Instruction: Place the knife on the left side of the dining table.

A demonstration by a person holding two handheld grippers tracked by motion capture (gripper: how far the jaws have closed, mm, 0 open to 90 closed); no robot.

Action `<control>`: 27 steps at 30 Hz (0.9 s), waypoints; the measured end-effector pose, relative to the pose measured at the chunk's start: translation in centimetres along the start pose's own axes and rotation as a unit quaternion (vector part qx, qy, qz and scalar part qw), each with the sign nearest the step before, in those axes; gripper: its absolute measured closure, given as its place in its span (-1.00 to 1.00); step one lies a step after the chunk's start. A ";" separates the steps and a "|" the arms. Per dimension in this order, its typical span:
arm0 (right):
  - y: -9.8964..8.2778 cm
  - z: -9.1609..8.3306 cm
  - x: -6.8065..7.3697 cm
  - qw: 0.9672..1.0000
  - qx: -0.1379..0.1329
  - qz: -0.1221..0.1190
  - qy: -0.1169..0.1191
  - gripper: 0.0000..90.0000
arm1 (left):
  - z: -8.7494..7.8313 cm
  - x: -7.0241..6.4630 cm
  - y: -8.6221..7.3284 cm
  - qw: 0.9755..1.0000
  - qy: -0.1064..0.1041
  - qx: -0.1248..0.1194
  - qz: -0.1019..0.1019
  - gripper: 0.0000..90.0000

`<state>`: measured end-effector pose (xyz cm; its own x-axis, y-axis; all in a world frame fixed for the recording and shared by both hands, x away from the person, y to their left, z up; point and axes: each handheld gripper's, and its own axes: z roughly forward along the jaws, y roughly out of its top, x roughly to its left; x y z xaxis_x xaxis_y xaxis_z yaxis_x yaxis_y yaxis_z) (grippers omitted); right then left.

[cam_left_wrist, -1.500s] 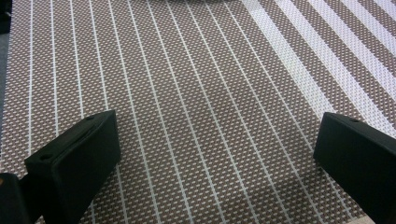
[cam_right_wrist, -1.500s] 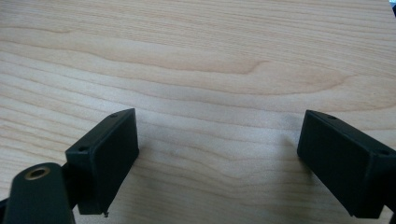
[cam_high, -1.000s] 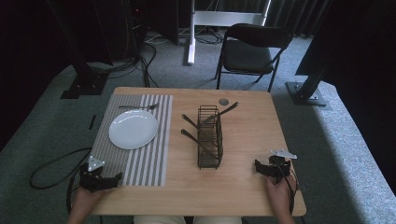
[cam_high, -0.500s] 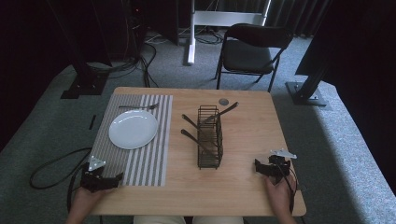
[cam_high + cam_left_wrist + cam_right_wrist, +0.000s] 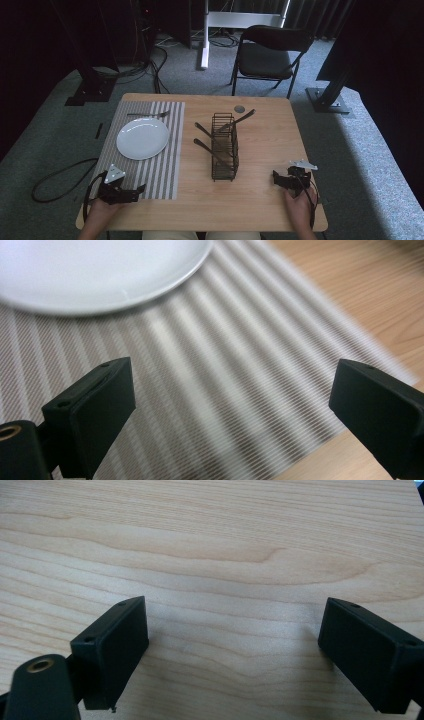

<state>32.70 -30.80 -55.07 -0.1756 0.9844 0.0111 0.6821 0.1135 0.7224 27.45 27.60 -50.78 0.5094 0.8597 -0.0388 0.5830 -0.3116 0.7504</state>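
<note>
Resting at the near corners of the wooden table [image 5: 265, 135], both grippers sat idle with jaws spread wide.

Taking the black wire rack [image 5: 224, 146] at mid-table as landmark: a striped placemat [image 5: 160, 165] lay to its left, carrying a white plate [image 5: 142, 138] with a fork [image 5: 148, 114] just beyond the plate. Dark utensils [image 5: 242, 120] leaned out of the rack. The left gripper [image 5: 136, 191] hovered at the placemat's near edge, far left of the rack, empty; the right gripper [image 5: 274, 177] lay near-right of the rack over bare wood, empty. A small grey disc [image 5: 239, 108] sat just beyond the rack.
</note>
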 end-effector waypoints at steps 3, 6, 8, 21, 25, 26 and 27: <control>0.0 0.0 0.0 1.000 0.000 0.000 0.000 -0.74 | -0.2 -1.0 1.2 1.000 -0.017 -0.012 0.008 -0.89; 0.0 0.0 0.0 1.000 0.000 0.000 0.000 -0.74 | -0.3 -1.7 2.0 0.999 -0.026 -0.016 0.019 -0.89; 0.0 0.0 0.0 1.000 0.000 0.000 0.000 -0.74 | -0.5 -3.0 3.3 0.998 -0.038 -0.027 0.035 -0.89; 0.0 0.0 0.0 1.000 0.000 0.000 0.000 -0.74 | -1.0 -7.5 8.0 0.990 -0.099 -0.071 0.072 -0.89; 0.0 0.0 0.0 1.000 0.000 0.000 0.000 -0.74 | -0.9 -8.8 9.3 0.988 -0.105 -0.079 0.083 -0.89; 0.0 0.0 0.0 1.000 0.000 0.000 0.000 -0.74 | -0.9 -9.1 9.6 0.987 -0.109 -0.081 0.085 -0.89; 0.0 0.0 0.0 1.000 0.000 0.000 0.000 -0.74 | -0.9 -9.3 9.9 0.986 -0.112 -0.084 0.087 -0.89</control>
<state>32.70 -30.79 -55.08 -0.1753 0.9845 0.0109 0.6820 0.1134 0.7225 27.90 16.84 -42.44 0.7299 0.6828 -0.0302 0.3707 -0.3583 0.8569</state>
